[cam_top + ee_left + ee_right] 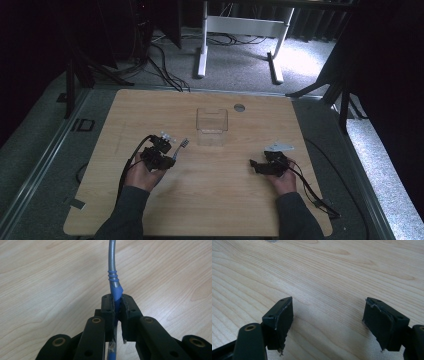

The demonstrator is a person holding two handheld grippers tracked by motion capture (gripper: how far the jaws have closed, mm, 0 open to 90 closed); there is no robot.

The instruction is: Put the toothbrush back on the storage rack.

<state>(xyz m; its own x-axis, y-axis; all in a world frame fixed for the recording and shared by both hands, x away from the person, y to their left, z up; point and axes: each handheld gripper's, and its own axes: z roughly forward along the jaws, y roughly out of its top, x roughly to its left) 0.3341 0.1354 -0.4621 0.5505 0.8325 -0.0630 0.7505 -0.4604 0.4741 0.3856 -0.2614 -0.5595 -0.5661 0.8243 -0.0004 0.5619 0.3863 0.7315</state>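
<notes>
A toothbrush [181,147] with a blue and grey handle is clamped in my left gripper [171,157], its bristle head pointing toward the far right, just above the wooden table [150,110]. In the left gripper view the jaws of the left gripper [117,300] press on the blue part of the toothbrush [112,265], and the grey neck curves up and away. My right gripper [253,166] rests at the right side of the table, pointing left. Its jaws [329,307] stand wide apart over bare wood with nothing between them.
A clear plastic box [211,127] stands upright at the table's middle, just beyond and right of the toothbrush head. A round grommet hole [239,107] lies behind it. Cables trail from both grippers toward the near edge. White desk legs [201,55] stand on the floor beyond.
</notes>
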